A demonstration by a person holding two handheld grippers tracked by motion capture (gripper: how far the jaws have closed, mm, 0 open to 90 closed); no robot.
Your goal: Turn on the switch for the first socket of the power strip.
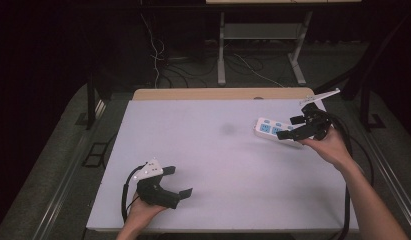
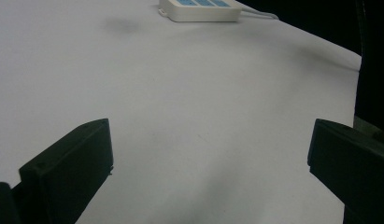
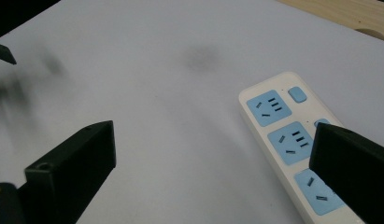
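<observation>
High view: white table top (image 1: 218, 165) is filling the middle of the frame, with a strip of bare wood (image 1: 220, 93) showing along its far edge. Left gripper (image 1: 178, 182) is sitting at lower left of the frame, held in the person's left hand (image 1: 140, 212), jaws standing wide apart and pointing toward the right side of the frame. A black cable (image 1: 125, 192) is looping off its back. Right gripper (image 1: 295, 127) is sitting at upper right of the frame, held in the right hand (image 1: 333, 147), jaws spread apart, hovering at the near end of a white power strip (image 1: 270, 129). Cannot tell from here whether a jaw is touching the strip.

Left gripper view: both black jaws are rising from the bottom corners, wide apart, nothing between them but bare table surface (image 2: 189, 121). Power strip (image 2: 199, 8) is lying at the top edge of the frame, well apart from the jaws. A faint grey smudge (image 2: 122, 24) is marking the surface to its left.

Right gripper view: jaws are standing wide apart. Power strip (image 3: 285, 128) is lying at right of the frame, blue socket faces and a blue switch (image 3: 297, 94) up; the right-hand jaw is overlapping its lower part. Grey smudge (image 3: 201, 57) is showing at upper centre.
</observation>
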